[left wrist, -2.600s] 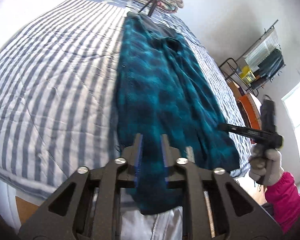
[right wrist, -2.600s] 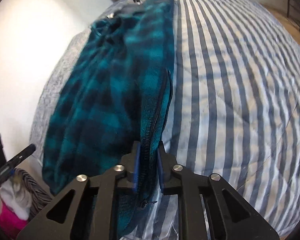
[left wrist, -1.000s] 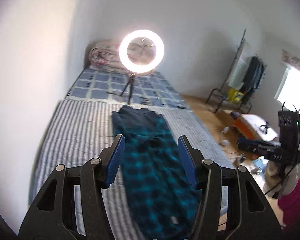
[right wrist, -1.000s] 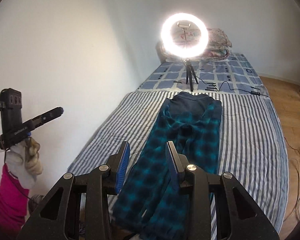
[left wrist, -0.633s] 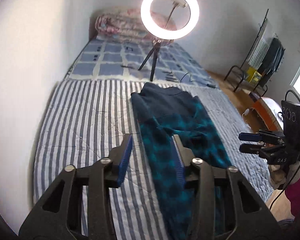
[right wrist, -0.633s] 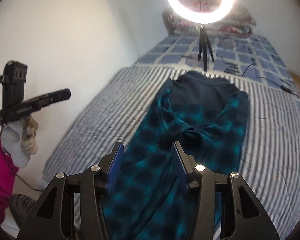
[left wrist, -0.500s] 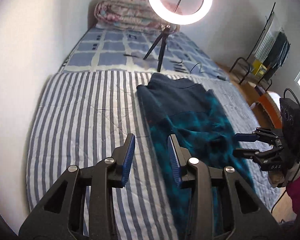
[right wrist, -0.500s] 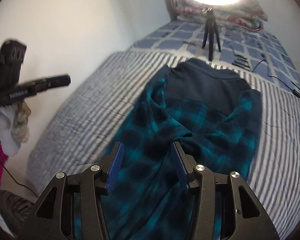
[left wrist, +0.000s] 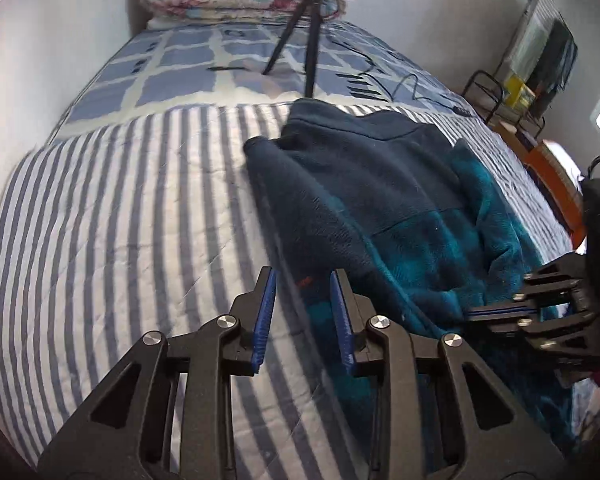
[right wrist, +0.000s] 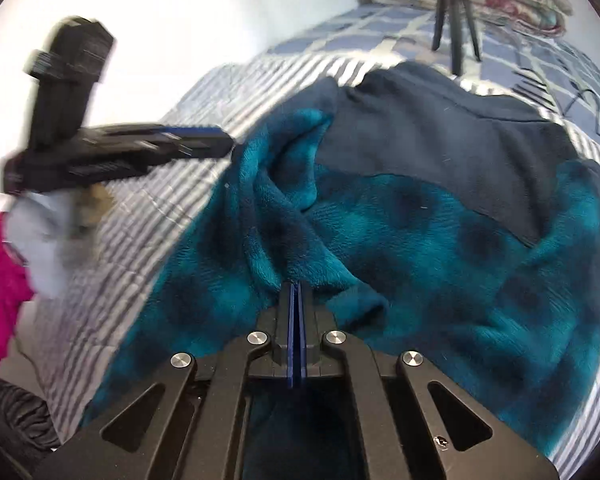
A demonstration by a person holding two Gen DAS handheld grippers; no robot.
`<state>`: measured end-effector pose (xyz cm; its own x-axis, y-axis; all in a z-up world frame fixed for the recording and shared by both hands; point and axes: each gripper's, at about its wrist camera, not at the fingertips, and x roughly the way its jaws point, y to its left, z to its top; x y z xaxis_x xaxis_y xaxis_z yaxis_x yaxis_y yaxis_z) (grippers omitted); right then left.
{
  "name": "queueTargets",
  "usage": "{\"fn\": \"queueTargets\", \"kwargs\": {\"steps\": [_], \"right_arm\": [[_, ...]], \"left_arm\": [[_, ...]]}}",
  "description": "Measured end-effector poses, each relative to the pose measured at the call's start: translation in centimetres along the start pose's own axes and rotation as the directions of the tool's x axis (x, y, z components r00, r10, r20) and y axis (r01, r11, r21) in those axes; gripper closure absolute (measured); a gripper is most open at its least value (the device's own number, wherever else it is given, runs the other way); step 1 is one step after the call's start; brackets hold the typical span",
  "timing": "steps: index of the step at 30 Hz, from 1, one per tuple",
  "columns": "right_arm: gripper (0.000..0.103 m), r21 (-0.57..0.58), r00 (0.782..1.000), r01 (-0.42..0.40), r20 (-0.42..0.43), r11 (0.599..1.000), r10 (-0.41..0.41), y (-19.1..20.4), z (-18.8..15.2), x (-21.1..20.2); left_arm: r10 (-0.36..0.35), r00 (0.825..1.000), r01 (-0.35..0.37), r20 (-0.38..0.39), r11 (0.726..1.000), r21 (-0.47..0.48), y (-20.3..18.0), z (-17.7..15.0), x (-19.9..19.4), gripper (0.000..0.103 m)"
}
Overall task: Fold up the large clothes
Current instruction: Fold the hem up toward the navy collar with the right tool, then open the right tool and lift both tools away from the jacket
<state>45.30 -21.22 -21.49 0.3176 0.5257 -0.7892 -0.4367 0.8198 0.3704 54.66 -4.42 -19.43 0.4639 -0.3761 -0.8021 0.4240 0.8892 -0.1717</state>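
Jacket (right wrist: 440,216) part-folded on the bed (left wrist: 112,216); left gripper (left wrist: 303,312) open, empty; right gripper (right wrist: 296,320) closed, seemingly pinching sleeve.

Ring light cut off above its tripod (left wrist: 300,36); left gripper (right wrist: 204,142) motion-blurred; fleece jacket's (right wrist: 380,216) hem out of frame.

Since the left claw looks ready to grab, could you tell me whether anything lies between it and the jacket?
Nothing visible does. The left claw is open right at the jacket's near edge over the striped bedspread. The tripod stands beyond the collar, out of the way.
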Motion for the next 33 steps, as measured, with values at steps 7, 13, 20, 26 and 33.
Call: {"fn": "queueTargets", "kwargs": {"steps": [7, 13, 20, 26, 33], "right_arm": [[0.103, 0.130, 0.998, -0.020, 0.058, 0.991, 0.012, -3.7, -1.6, -2.0], [0.079, 0.138, 0.988, -0.148, 0.073, 0.979, 0.139, -3.2, -1.5, -3.3], [0.043, 0.031, 0.993, -0.116, 0.004, 0.993, 0.116, -1.1, -0.4, -0.9], [0.099, -0.045, 0.999, -0.033, -0.043, 0.998, 0.031, 0.4, -0.6, 1.3], [0.101, 0.006, 0.999, -0.005, 0.050, 1.000, 0.005, -1.1, -1.8, -3.3]], "left_arm": [[0.034, 0.999, -0.034, -0.022, 0.999, 0.028, -1.7, 1.8, 6.4, 0.076], [-0.007, 0.996, 0.013, 0.091, 0.998, -0.069, 0.7, 3.4, 3.4, 0.075], [-0.011, 0.999, 0.018, 0.034, 0.972, -0.234, 6.0, 4.8, 4.5, 0.064], [0.024, 0.999, -0.018, 0.034, 0.989, -0.150, 4.0, 4.6, 6.0, 0.064], [0.194, 0.980, -0.190, 0.043, 0.979, -0.074, 1.8, 5.2, 8.6, 0.090]]}}
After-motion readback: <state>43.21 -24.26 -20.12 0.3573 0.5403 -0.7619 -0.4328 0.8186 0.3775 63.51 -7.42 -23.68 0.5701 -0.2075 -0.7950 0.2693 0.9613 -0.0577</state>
